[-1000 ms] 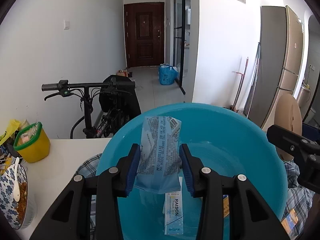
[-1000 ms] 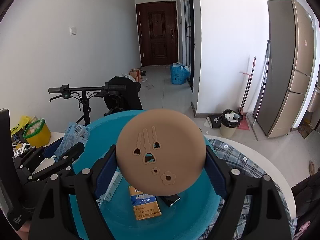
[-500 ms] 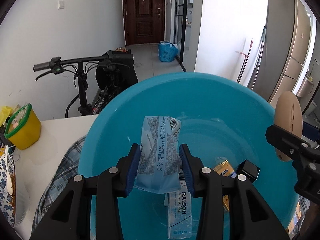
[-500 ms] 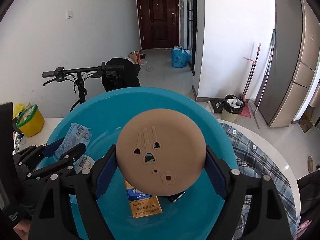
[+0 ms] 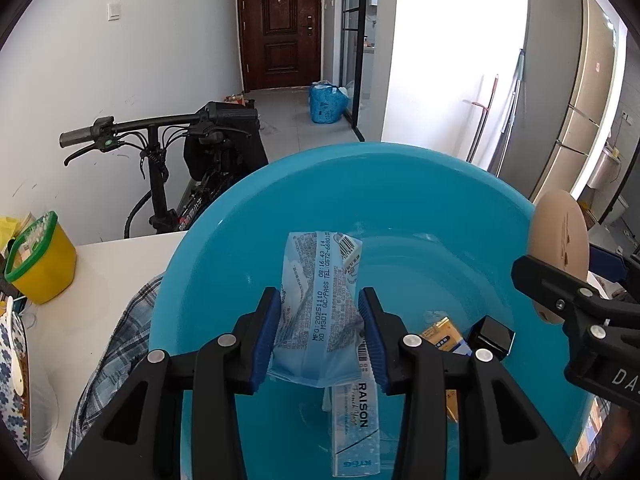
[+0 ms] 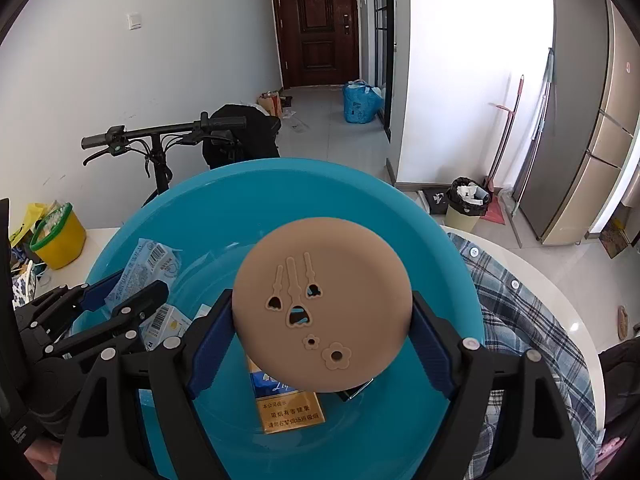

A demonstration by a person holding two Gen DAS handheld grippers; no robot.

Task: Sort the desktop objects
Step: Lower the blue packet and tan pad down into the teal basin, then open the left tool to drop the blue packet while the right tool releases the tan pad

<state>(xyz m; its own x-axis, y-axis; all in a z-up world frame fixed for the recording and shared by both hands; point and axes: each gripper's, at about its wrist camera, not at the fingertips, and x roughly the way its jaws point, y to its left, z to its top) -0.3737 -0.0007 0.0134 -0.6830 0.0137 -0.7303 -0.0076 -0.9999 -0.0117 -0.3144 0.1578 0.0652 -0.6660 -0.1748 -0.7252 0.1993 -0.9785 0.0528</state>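
While both held things hang over the hollow of the blue basin point(image 5: 400, 184), the relation that matters is plain — each lies straight ahead of its own tool and above the basin's floor, so letting go should drop it inside. The left gripper point(image 5: 320, 332) is clamped on a pale blue plastic packet point(image 5: 316, 300), its blue pads pressing the packet's two long edges; the packet stands with its long axis running away from the tool, toward the basin's far wall, its printed film crinkled and limp. The right gripper point(image 6: 322, 324) has its jaws set wide and pressed against the rim of a tan round disc point(image 6: 322, 304), a smooth, matte, slightly domed piece with small cut-out shapes of flowers and stems; its face is turned toward the camera, over the basin's near half. Seen from the left wrist, that disc shows edge-on near the basin's right rim. On the basin's floor lie a slim white-and-blue box point(image 5: 356, 420), a gold-and-blue pack point(image 6: 290, 404) and a small black box point(image 5: 490, 336). By my reading the left hand sits nearer the basin's left wall, the right nearer its middle, and neither thing touches the glossy, hard plastic — a soft packet should land quietly, the stiffer disc less so.
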